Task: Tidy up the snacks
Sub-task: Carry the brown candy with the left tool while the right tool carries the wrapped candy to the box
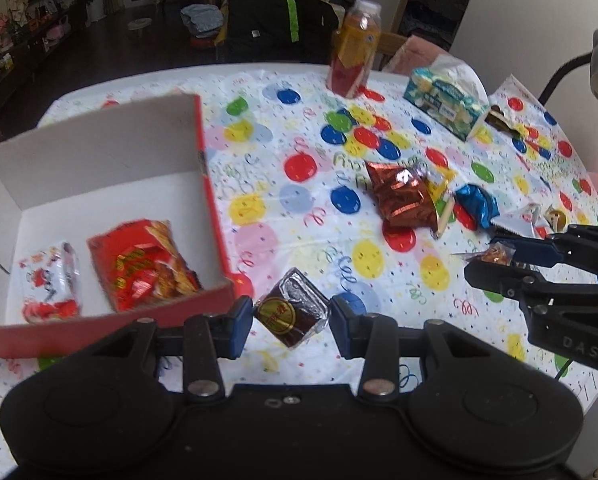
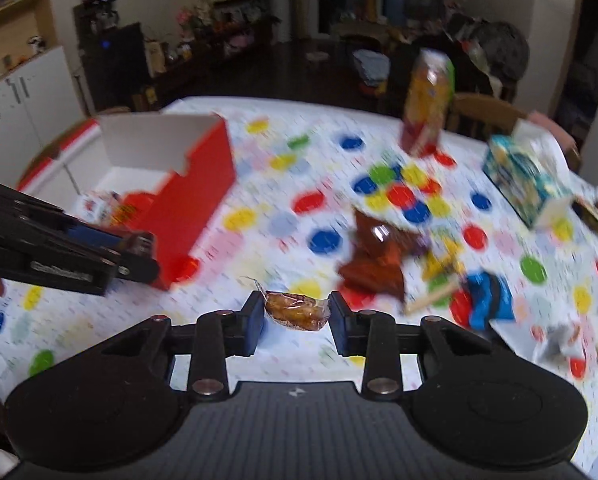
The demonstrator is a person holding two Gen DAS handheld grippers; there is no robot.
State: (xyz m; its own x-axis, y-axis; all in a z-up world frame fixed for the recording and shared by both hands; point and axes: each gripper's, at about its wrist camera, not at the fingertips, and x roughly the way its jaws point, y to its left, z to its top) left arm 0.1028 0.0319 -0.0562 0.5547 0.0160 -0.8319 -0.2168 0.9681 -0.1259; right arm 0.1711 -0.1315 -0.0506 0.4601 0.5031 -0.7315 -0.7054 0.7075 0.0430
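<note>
- The left gripper [image 1: 291,322] holds a dark square snack [image 1: 291,312] at the bottom middle, just beside the red box [image 1: 203,148].
- The right gripper [image 2: 297,320] pinches a small wrapped cake [image 2: 297,312].
- The cake's slippery wrapper could slide out and drop outside the box.

Two packets [image 1: 111,268] lie in the box [image 1: 211,184] — left of the loose snacks [image 1: 403,196] (mid-table).

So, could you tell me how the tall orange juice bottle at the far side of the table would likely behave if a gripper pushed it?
The juice bottle stands tall on a narrow base, so a push near its top would probably tip it rather than slide it. Its glossy wrap looks smooth, so fingers might slip. It appears mostly full, so it is likely heavy for its size, though the fill level is hard to confirm.
</note>
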